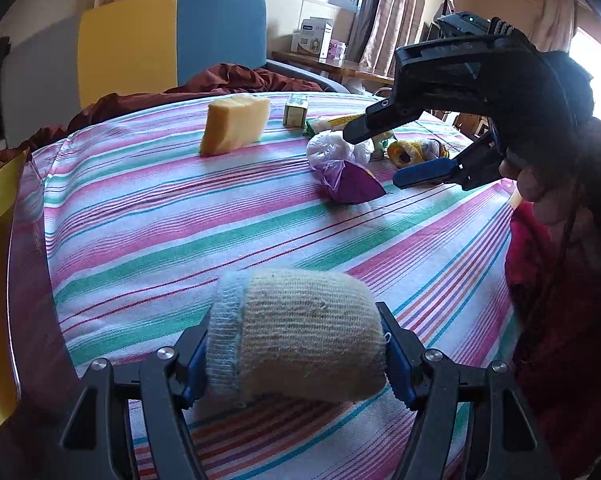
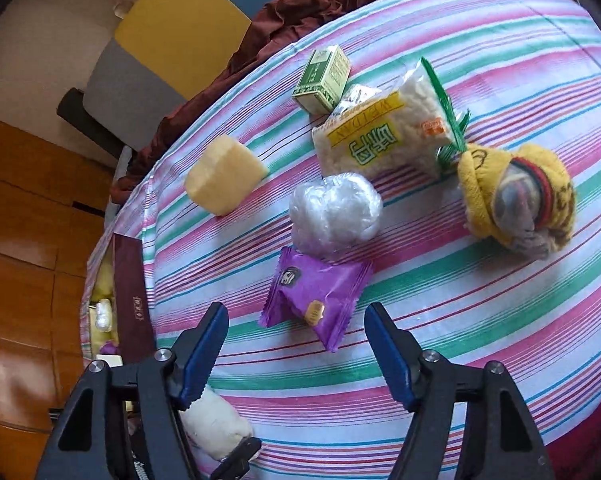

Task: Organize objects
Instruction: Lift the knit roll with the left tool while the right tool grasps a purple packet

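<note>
My left gripper point(image 1: 296, 360) is shut on a rolled beige sock point(image 1: 296, 336) with a pale blue cuff, held just above the striped tablecloth point(image 1: 180, 220). The sock also shows in the right wrist view point(image 2: 216, 424). My right gripper point(image 2: 296, 344) is open and empty, hovering over a purple snack packet point(image 2: 316, 292); it appears in the left wrist view point(image 1: 374, 152) above the same packet point(image 1: 352, 186). Beyond lie a white plastic ball point(image 2: 334, 214), a yellow sponge block point(image 2: 222, 176), a green box point(image 2: 322, 80), a noodle bag point(image 2: 388, 132) and a yellow knitted bundle point(image 2: 516, 200).
A dark red box point(image 2: 132, 300) holding small items sits off the table's left edge. A yellow and blue chair point(image 1: 172, 40) with a maroon cloth point(image 1: 236, 80) stands behind the table. A wooden floor point(image 2: 24, 240) lies below.
</note>
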Motion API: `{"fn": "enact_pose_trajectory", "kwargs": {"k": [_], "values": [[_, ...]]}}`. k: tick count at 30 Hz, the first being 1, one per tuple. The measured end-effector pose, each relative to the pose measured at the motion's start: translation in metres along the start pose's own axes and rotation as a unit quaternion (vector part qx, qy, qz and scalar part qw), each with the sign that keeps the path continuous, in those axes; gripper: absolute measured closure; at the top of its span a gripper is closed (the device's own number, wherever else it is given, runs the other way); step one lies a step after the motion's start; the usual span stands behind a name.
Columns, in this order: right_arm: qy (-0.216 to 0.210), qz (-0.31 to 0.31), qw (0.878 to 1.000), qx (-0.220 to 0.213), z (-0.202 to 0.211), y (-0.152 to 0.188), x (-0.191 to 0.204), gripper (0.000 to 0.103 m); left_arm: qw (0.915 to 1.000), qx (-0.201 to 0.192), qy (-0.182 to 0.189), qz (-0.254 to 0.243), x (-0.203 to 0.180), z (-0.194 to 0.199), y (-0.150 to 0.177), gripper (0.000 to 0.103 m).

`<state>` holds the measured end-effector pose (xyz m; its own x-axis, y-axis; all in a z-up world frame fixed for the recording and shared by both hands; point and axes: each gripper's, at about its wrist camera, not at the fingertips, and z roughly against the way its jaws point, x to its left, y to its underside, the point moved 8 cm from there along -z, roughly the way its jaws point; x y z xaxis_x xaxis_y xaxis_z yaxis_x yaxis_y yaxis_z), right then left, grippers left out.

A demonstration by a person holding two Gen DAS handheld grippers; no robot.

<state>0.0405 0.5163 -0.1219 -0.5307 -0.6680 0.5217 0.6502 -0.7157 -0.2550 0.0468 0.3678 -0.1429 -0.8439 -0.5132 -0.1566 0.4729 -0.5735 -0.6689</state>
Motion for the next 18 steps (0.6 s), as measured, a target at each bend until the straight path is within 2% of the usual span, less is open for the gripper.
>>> {"fn": "enact_pose_trajectory", "kwargs": {"k": [4, 8, 12, 14, 16, 18], "values": [[0.063, 0.071, 0.995, -0.029, 0.012, -0.006, 0.01, 0.032, 1.0, -0.001, 0.003, -0.001, 0.0, 0.0, 0.001, 0.031], [0.09, 0.16, 0.983, 0.014, -0.008, -0.01, 0.033, 0.032, 1.0, -0.003, 0.005, -0.001, 0.0, 0.002, 0.002, 0.031], [0.158, 0.239, 0.956, 0.063, -0.04, -0.01, 0.032, 0.032, 1.0, -0.002, 0.009, -0.001, 0.001, 0.001, 0.001, 0.031], [0.178, 0.26, 0.944, 0.096, -0.053, -0.007, 0.027, 0.034, 0.9999, -0.001, 0.012, -0.001, 0.001, 0.002, 0.002, 0.03], [0.179, 0.256, 0.943, 0.113, -0.057, -0.001, 0.022, 0.036, 0.9999, -0.001, 0.016, 0.001, 0.002, 0.002, 0.002, 0.03], [0.164, 0.249, 0.947, 0.117, -0.056, 0.007, 0.021, 0.036, 0.9999, -0.002, 0.016, 0.002, 0.002, 0.003, 0.002, 0.03]]}}
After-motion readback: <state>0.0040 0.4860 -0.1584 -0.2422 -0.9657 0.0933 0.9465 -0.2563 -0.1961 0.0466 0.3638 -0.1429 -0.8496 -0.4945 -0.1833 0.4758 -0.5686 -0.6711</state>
